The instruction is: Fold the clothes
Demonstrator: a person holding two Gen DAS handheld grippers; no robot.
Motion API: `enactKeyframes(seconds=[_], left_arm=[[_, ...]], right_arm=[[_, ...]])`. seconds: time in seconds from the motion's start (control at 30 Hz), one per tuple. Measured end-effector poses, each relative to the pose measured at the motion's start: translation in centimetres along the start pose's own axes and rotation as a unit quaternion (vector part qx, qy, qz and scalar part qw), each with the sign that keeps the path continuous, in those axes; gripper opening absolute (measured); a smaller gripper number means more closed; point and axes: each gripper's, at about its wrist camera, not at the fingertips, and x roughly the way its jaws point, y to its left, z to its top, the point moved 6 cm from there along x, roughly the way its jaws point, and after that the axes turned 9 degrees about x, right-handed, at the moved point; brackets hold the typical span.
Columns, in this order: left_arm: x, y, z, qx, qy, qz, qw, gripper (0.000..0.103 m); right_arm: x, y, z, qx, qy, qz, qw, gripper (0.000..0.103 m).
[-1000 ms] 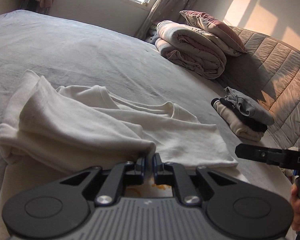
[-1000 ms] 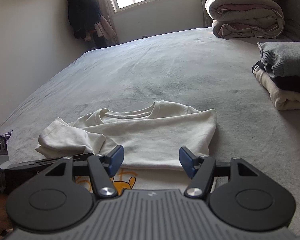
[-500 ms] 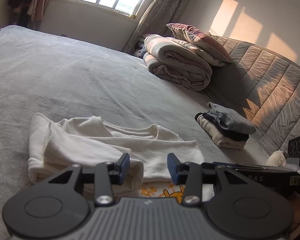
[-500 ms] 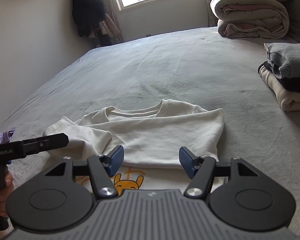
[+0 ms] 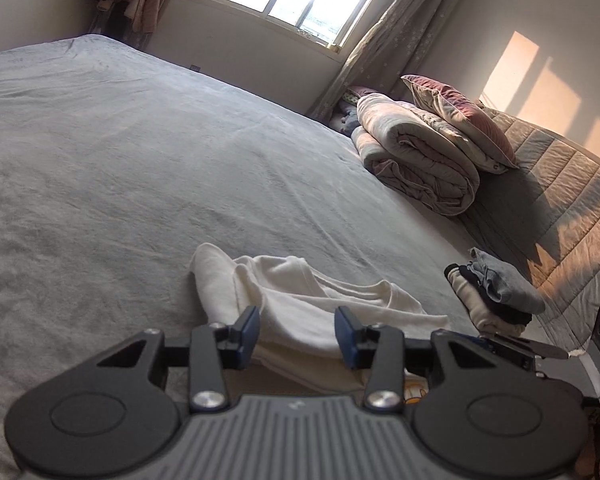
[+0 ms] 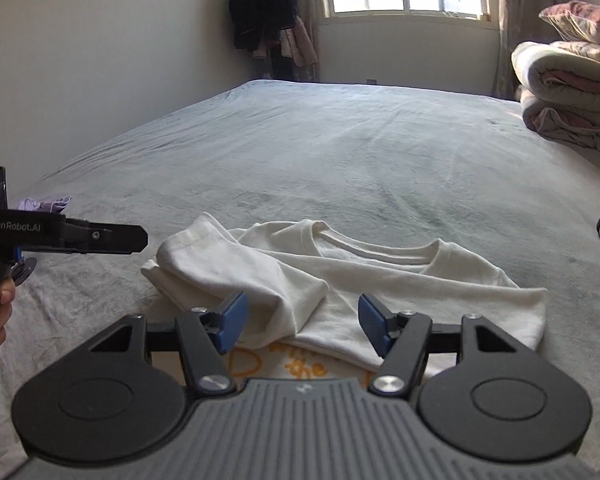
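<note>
1. The white T-shirt (image 6: 380, 280) is laid on the grey bed (image 6: 340, 152), collar toward the window, with one sleeve folded across the chest and the upper part doubled over the printed front.
2. The left tongs (image 5: 296, 330) are held spread above the near edge of the shirt; no cloth is gripped.
3. The right tongs (image 6: 300, 326) are likewise held spread, with nothing pinched between the blue pads (image 6: 232, 320).
4. A stack of folded clothes (image 5: 496, 296) is seen at the right, well apart from the shirt.
5. Risk: the folded sleeve is judged loosely seated; it may be dragged open if only the top layer is pinched.
6. Risk: if both layers are not caught together, the fold line may be skewed and bunched.
7. Risk: the plush bed cover may be nipped along with the hem if the tongs are lowered too far.
</note>
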Motion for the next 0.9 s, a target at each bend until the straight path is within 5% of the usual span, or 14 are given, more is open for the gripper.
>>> enactKeyframes(seconds=[0.27,0.57,0.6,0.67,0.9], left_arm=[[1.0,2.8,-0.7,-0.050,0.018,0.028,0.9982,0.020],[2.3,3.4,-1.1,-0.070,0.025,0.040,0.9964,0.017],[2.5,3.5,-1.1,-0.073,0.025,0.041,0.9961,0.017],[2.7,3.6,-1.2,-0.078,0.027,0.044,0.9956,0.017],[3.4,3.5,-1.0,-0.089,0.008,0.037,0.9953,0.012]], right_arm=[[4.1,5.1,-0.3,-0.093,0.017,-0.006,0.996,0.063],[8.4,6.1,-1.1,-0.139,0.031,-0.053,0.988,0.042],[8.6,5.9,-0.9,-0.132,0.029,-0.055,0.989,0.039],[8.8,5.2,-0.6,-0.113,0.023,-0.057,0.992,0.016],[5.0,-0.7,2.0,0.038,-0.032,-0.059,0.997,0.009]])
